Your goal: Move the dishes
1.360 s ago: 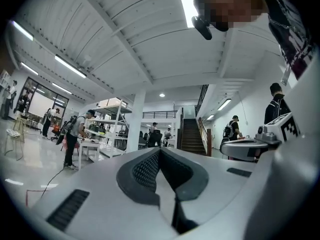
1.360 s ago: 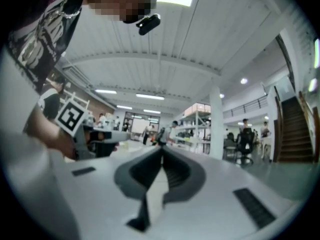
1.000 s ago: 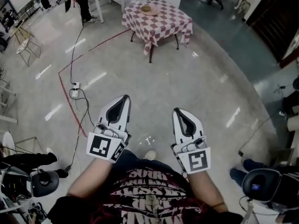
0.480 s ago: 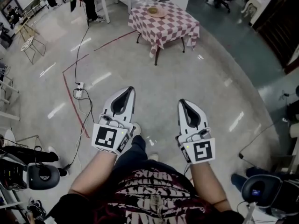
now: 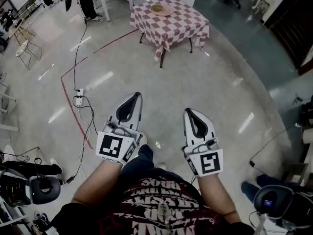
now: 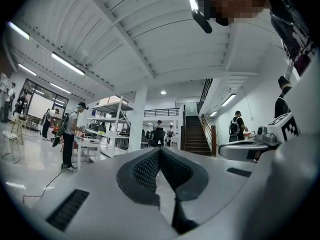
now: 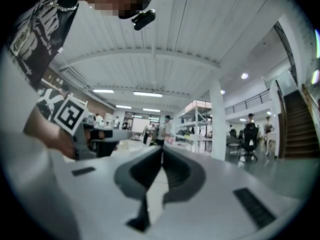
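A table with a red and white checked cloth [image 5: 171, 21] stands far ahead in the head view. A round tan dish [image 5: 158, 8] lies on its back part. My left gripper [image 5: 136, 96] and right gripper [image 5: 188, 111] are held side by side at waist height, far short of the table. Both are shut with nothing between the jaws. In the left gripper view the left gripper [image 6: 159, 150] points level into the hall; the right gripper [image 7: 162, 150] does the same in its own view. Neither gripper view shows the table or dish.
A power strip [image 5: 78, 96] and black cables [image 5: 80, 43] lie on the polished floor at the left, beside a red floor line [image 5: 73, 109]. A person [image 5: 87, 1] stands by a white table at the top left. Equipment [image 5: 34, 187] sits low left and low right.
The table has shifted slightly left in the head view as I walk. Both grippers stay shut and side by side, the right one a little higher.
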The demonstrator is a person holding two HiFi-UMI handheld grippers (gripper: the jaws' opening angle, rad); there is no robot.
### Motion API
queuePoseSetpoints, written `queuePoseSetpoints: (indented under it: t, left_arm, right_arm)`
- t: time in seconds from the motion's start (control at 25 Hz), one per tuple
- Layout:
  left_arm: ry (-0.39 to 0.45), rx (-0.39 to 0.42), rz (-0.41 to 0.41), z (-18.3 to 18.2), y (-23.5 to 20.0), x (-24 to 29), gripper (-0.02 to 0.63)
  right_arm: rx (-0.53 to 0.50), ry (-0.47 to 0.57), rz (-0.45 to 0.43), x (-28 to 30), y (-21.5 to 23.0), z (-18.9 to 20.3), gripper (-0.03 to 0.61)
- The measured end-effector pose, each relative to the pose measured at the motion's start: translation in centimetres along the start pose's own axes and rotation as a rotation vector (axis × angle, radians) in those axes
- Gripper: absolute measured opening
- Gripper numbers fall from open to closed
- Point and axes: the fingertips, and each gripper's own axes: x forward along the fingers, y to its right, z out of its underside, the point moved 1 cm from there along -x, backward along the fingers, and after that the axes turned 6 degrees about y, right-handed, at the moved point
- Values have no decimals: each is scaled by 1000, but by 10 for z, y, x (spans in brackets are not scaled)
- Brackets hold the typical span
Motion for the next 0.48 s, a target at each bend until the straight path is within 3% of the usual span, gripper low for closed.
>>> queuePoseSetpoints:
  t: [0.48]
  left_arm:
    - [-58, -31, 23, 29, -56, 69, 28]
  right_arm:
    - [44, -33, 27, 84, 32, 28, 34]
